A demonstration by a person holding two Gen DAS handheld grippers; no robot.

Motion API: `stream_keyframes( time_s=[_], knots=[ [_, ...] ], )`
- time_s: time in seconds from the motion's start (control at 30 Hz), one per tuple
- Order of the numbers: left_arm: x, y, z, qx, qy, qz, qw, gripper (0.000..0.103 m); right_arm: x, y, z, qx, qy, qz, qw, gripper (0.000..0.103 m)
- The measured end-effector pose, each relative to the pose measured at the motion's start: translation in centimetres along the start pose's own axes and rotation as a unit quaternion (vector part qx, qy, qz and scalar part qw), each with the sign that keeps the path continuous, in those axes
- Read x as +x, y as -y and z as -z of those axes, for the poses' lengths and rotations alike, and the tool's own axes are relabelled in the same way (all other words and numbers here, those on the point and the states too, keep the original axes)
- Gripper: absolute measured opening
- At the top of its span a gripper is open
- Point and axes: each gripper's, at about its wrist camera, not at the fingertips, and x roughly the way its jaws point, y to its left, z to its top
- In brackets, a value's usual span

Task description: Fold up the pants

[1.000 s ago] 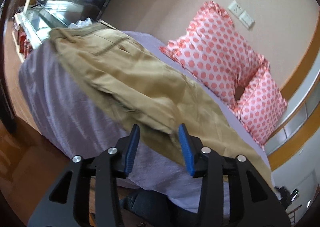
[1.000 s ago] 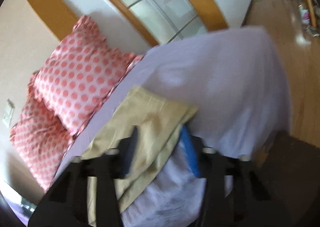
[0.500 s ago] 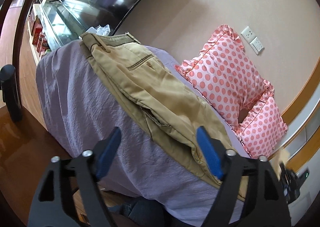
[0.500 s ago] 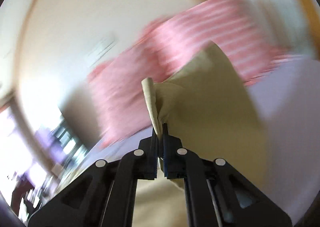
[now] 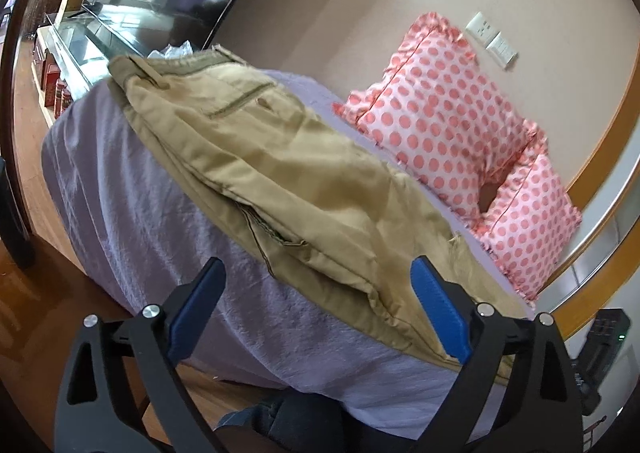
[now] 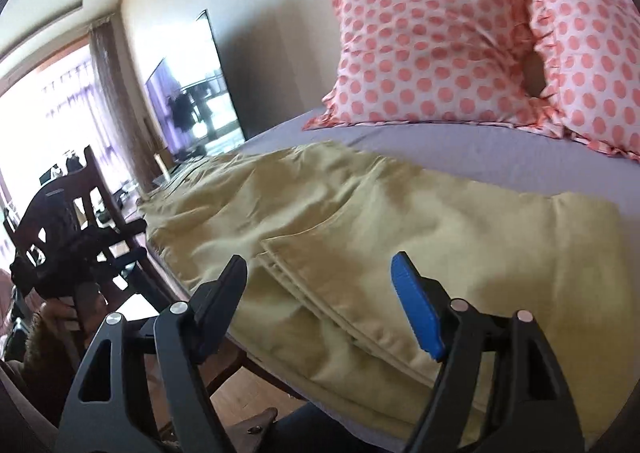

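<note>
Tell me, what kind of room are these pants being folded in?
Most likely a bedroom, perhaps in a home or hotel. The khaki pants lie on a bed with a lavender sheet, two polka-dot pillows lean against the wall, and a large television stands nearby.

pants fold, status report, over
Left gripper open, empty. Right gripper open, empty. Khaki pants folded over on purple bedsheet. Nothing in the way.
</note>
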Motion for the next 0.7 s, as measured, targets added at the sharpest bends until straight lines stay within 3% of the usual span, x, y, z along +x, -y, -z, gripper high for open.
stream_keyframes(
  time_s=[0.23, 0.4, 0.5, 0.53, 0.63, 0.7],
  knots=[
    [2.0, 0.1, -2.2, -0.019, -0.004, -0.023, 0.9996, 0.092, 1.0, 0.5, 0.4, 0.032, -0.020, -0.009, 0.999, 0.080],
    [1.2, -0.8, -5.0, -0.045, 0.031, -0.021, 0.9983, 0.091, 1.4, 0.5, 0.7, 0.035, -0.023, -0.009, 0.999, 0.082],
    [1.7, -2.4, -7.1, -0.070, 0.039, -0.044, 0.9958, 0.075, 1.3, 1.1, 0.8, 0.047, -0.022, -0.009, 0.999, 0.083],
    [1.8, -3.0, -7.6, -0.081, 0.040, -0.048, 0.9947, 0.066, 1.3, 1.2, 0.8, 0.048, -0.021, -0.010, 0.999, 0.083],
    [2.3, -5.6, -9.1, -0.133, 0.041, -0.046, 0.9892, 0.046, 0.9, 1.5, 0.9, 0.051, -0.016, -0.013, 0.998, 0.085],
    [2.8, -6.7, -9.8, -0.142, 0.035, -0.067, 0.9870, 0.023, 0.8, 1.8, 1.0, 0.056, -0.013, -0.017, 0.998, 0.085]
  ],
)
